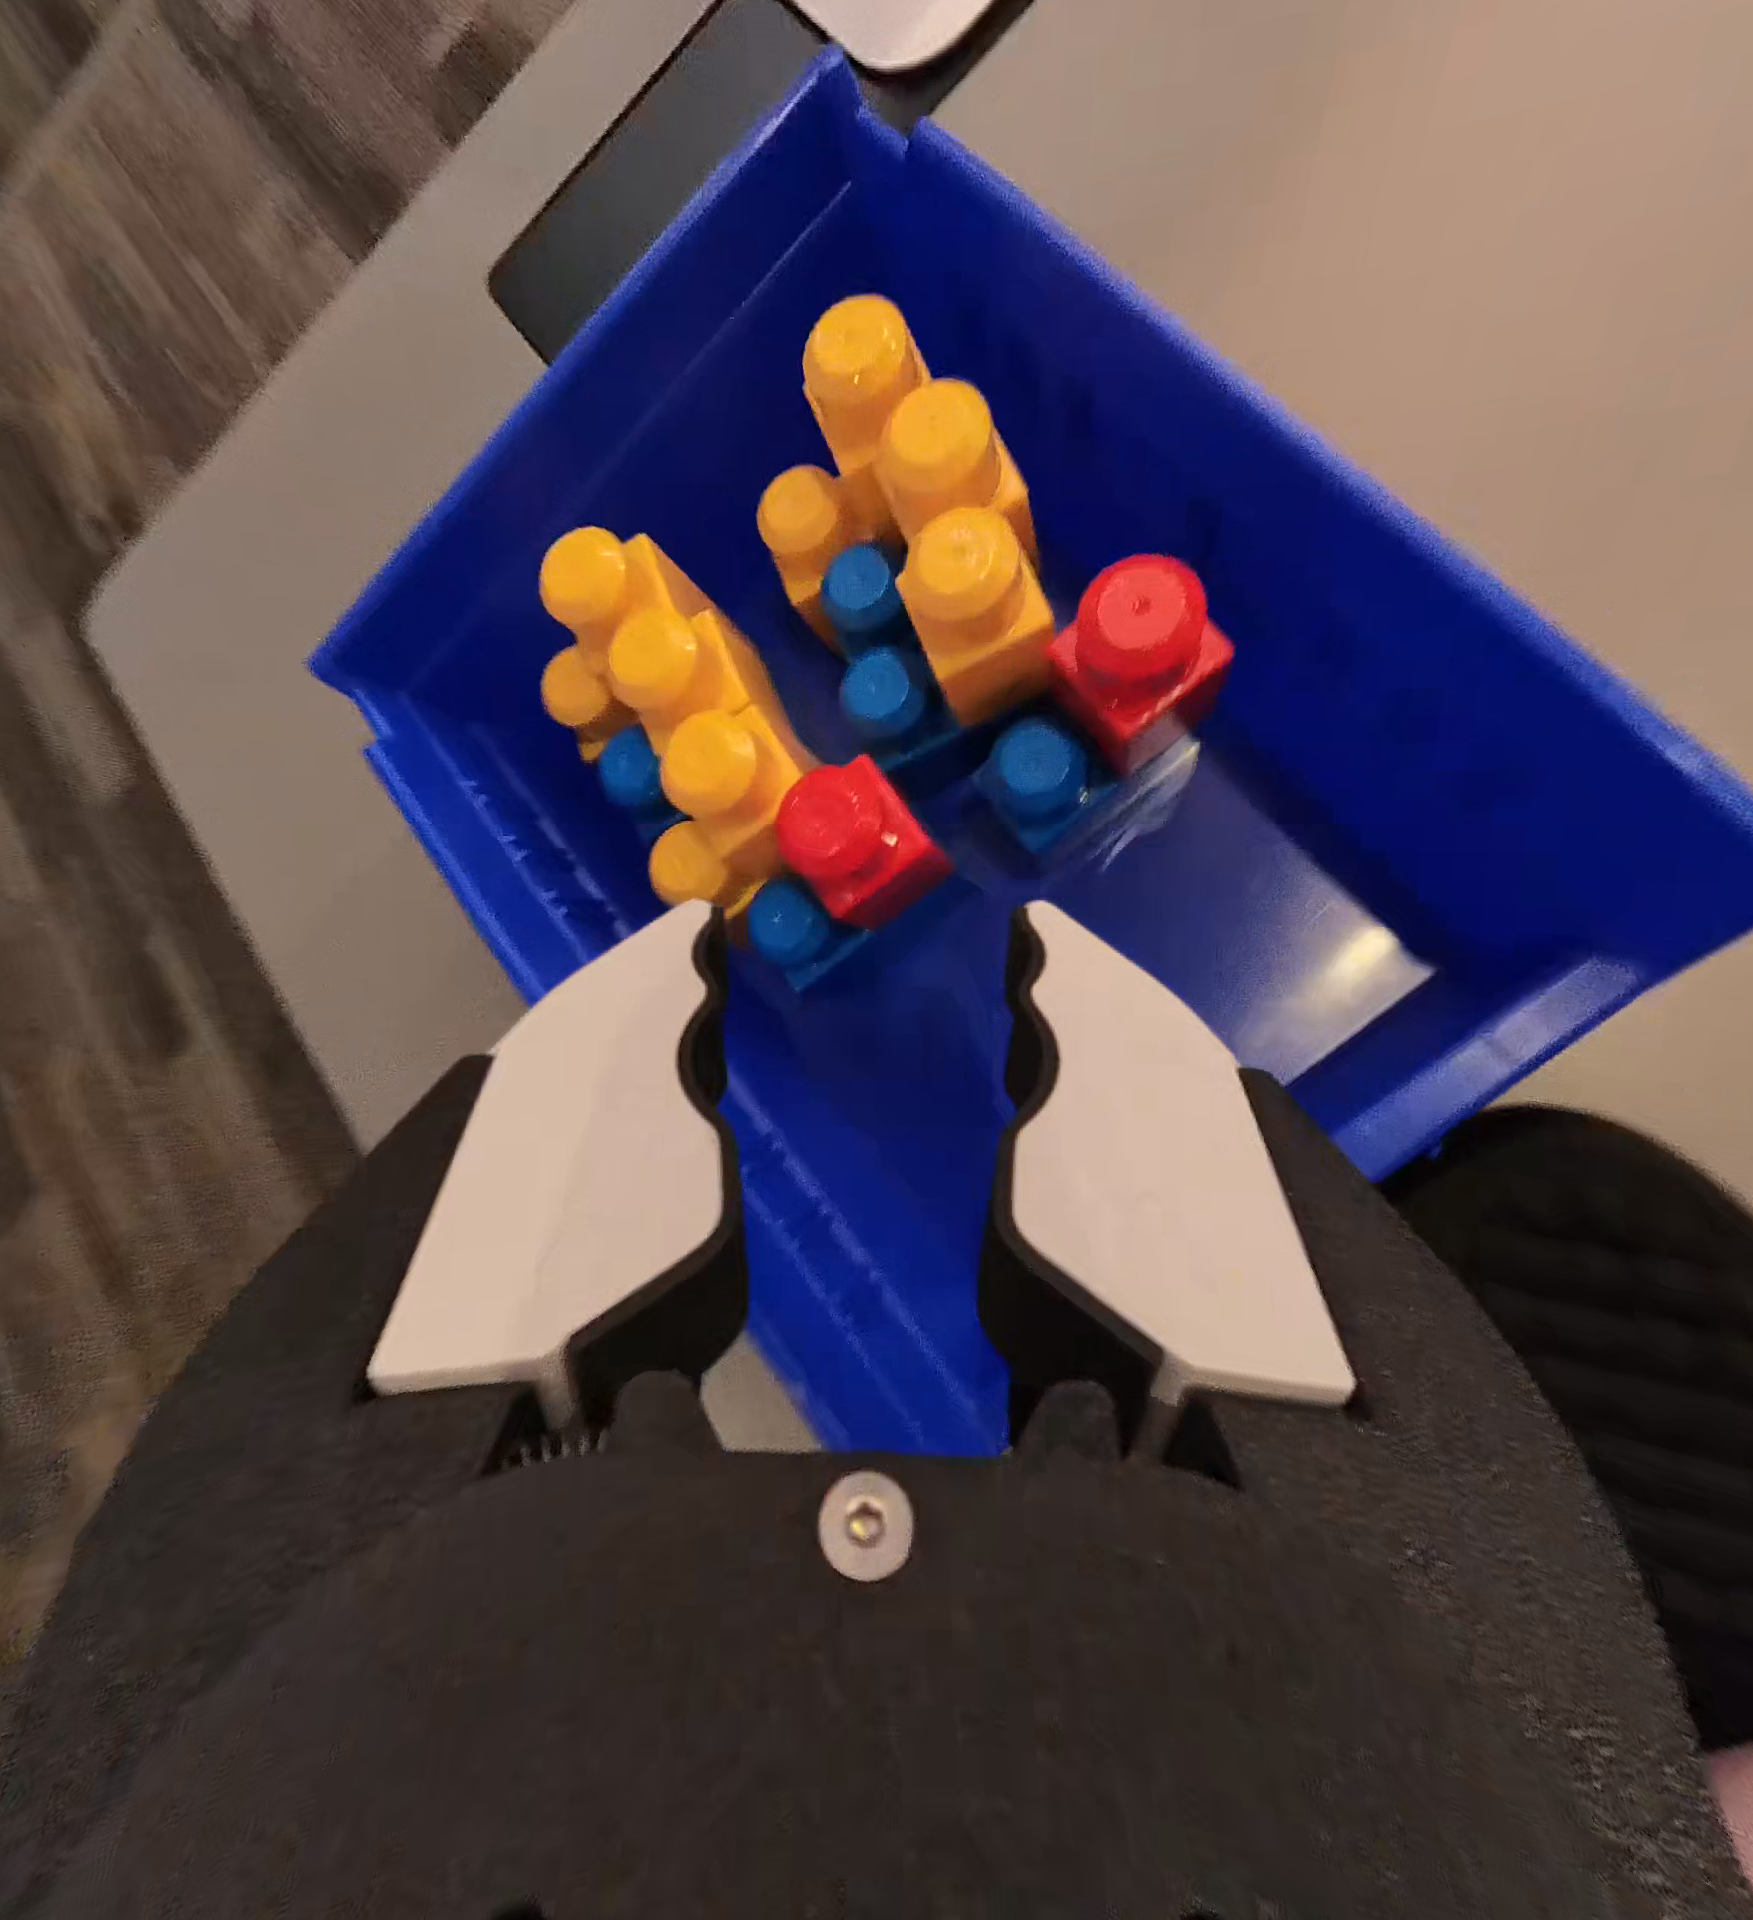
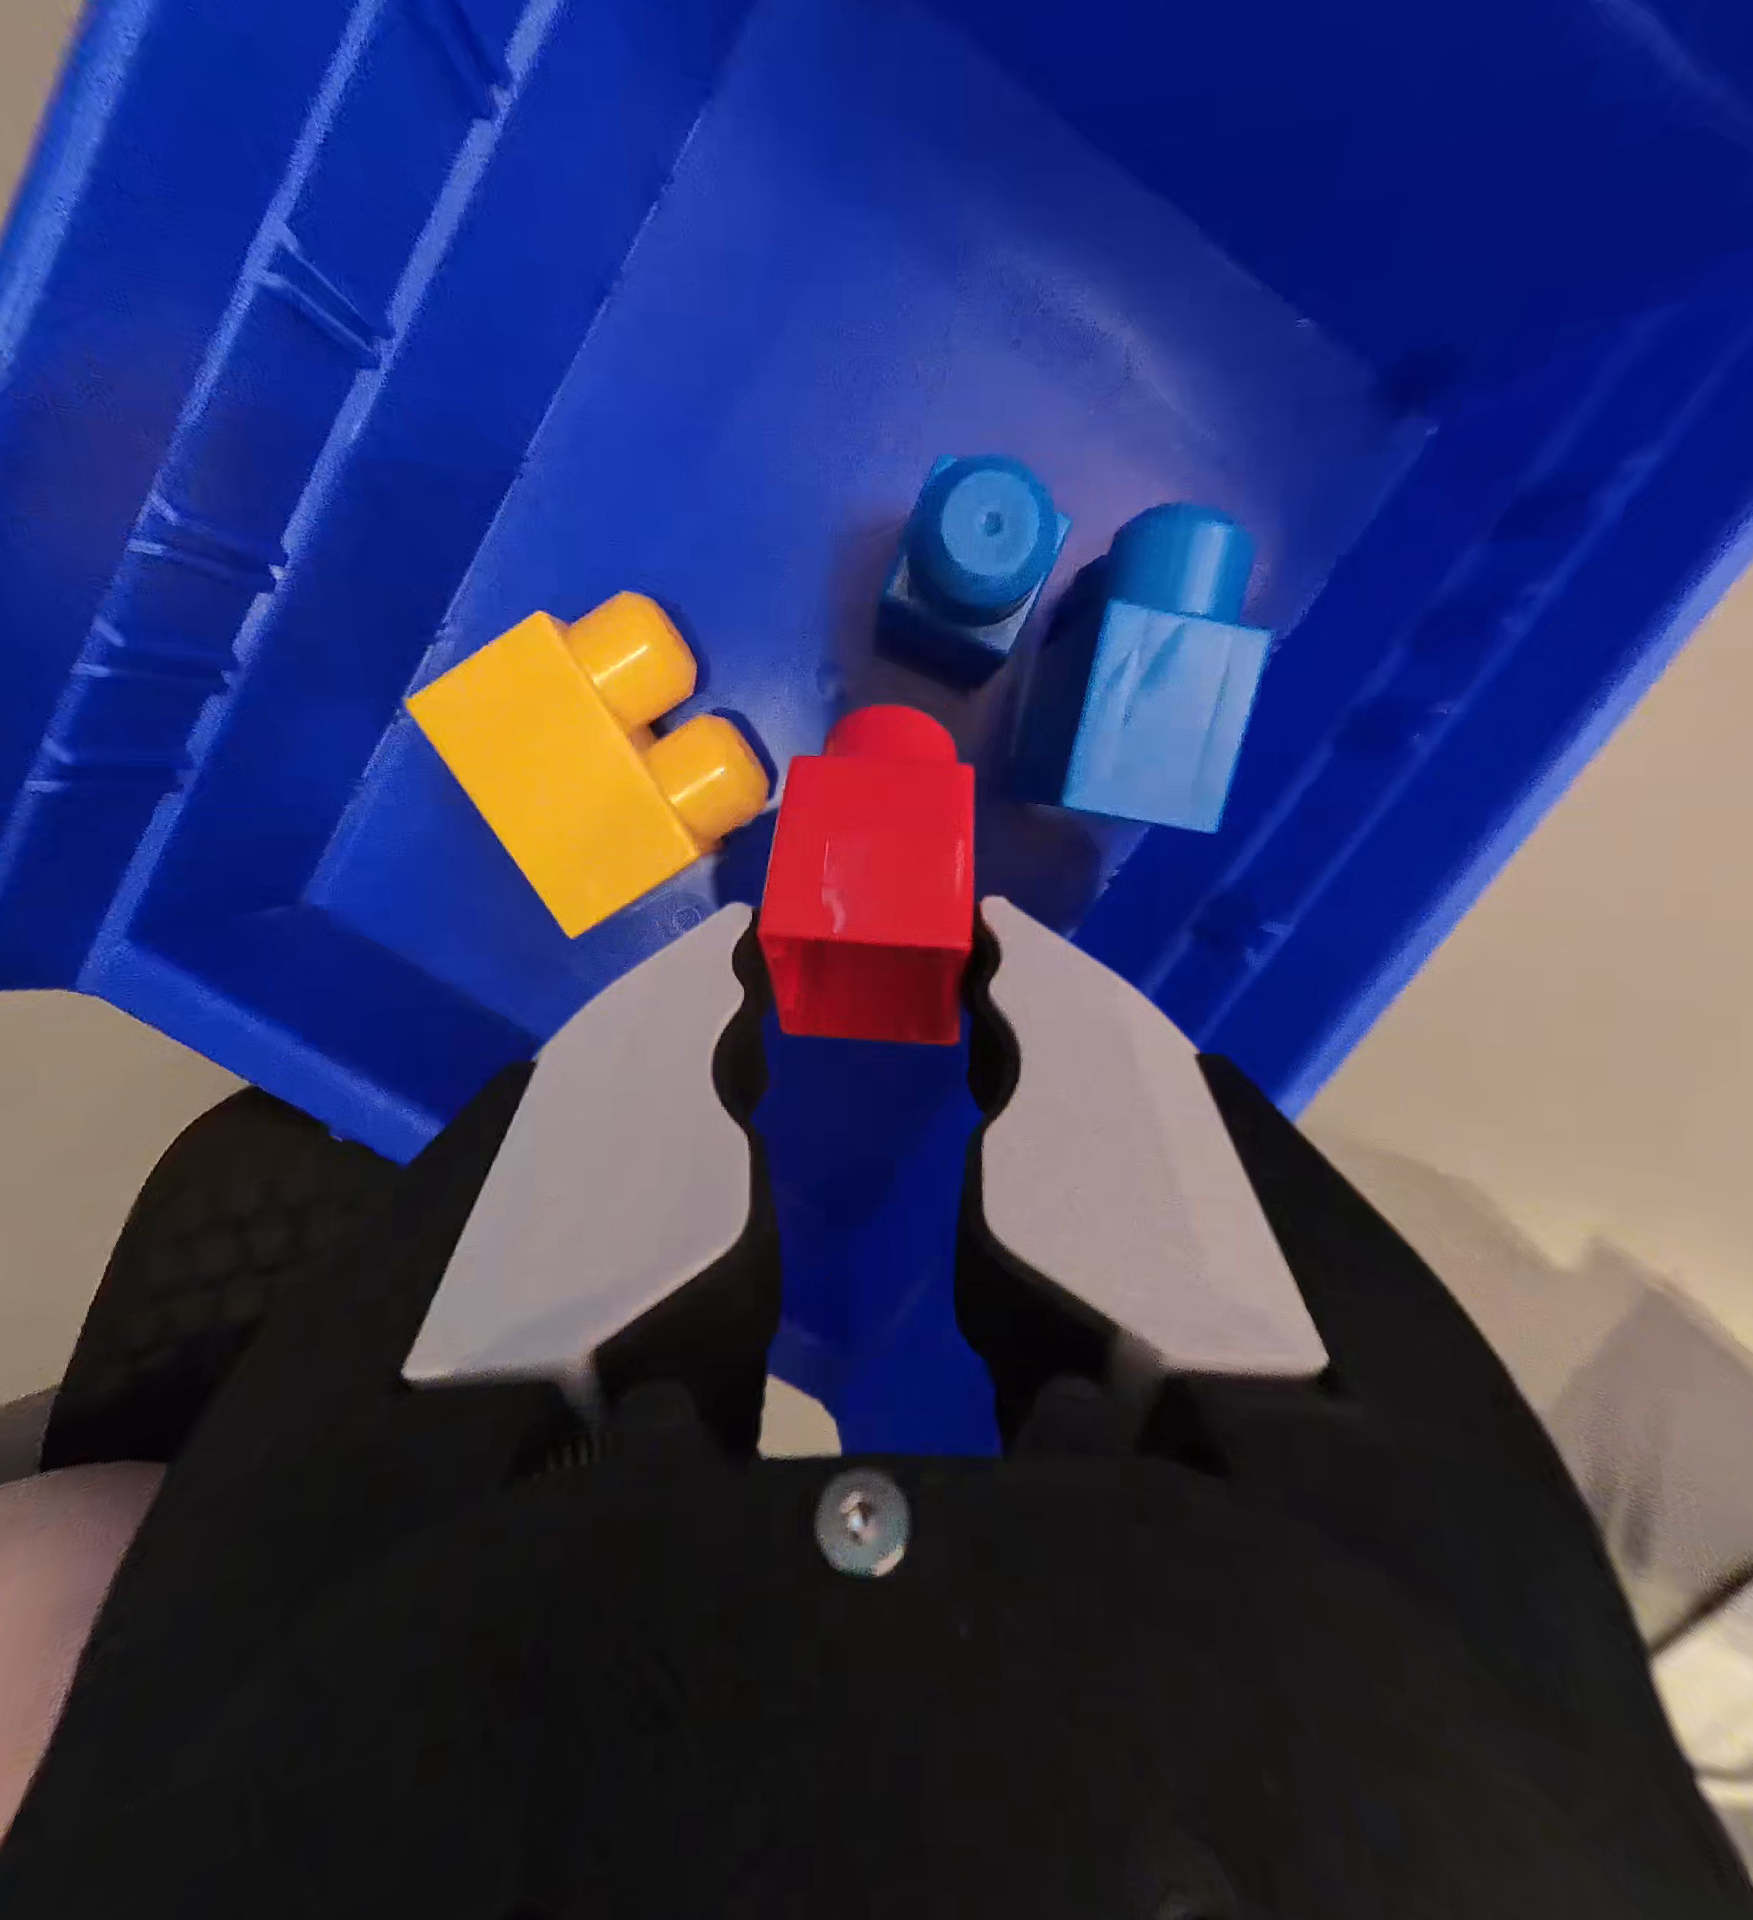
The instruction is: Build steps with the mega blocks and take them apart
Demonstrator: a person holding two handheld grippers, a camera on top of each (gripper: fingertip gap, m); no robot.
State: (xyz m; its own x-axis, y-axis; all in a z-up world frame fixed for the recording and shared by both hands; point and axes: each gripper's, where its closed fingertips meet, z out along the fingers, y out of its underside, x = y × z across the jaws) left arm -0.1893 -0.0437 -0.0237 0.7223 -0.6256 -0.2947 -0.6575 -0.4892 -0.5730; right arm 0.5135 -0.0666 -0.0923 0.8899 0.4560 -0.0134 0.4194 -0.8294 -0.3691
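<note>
In the left wrist view a blue bin [image 1: 1371,520] holds two stepped stacks of mega blocks. The left stack [image 1: 685,727] and the right stack [image 1: 945,540] are yellow blocks on blue ones, each with a red single-stud block [image 1: 861,842] [image 1: 1142,655] at its low end. My left gripper [image 1: 867,925] is open and empty, above the bin's near wall, just short of the left stack. In the right wrist view my right gripper [image 2: 867,935] is shut on a red single-stud block [image 2: 867,862] over a blue bin [image 2: 228,520]. A yellow two-stud block [image 2: 560,769] and two blue single blocks [image 2: 976,571] [image 2: 1152,696] lie in the bin.
The bins rest on a beige table [image 1: 1474,208]. A dark flat object [image 1: 623,208] lies beyond the bin at the table's edge, with grey carpet [image 1: 72,520] past it. A black sleeve [image 1: 1630,1403] is at the right. White cloth [image 2: 1734,1662] lies at lower right. The gap from one gripper's tips to the other's is roughly 70 centimetres. The dark flat object [image 1: 623,208] is about 35 centimetres from my left fingertips.
</note>
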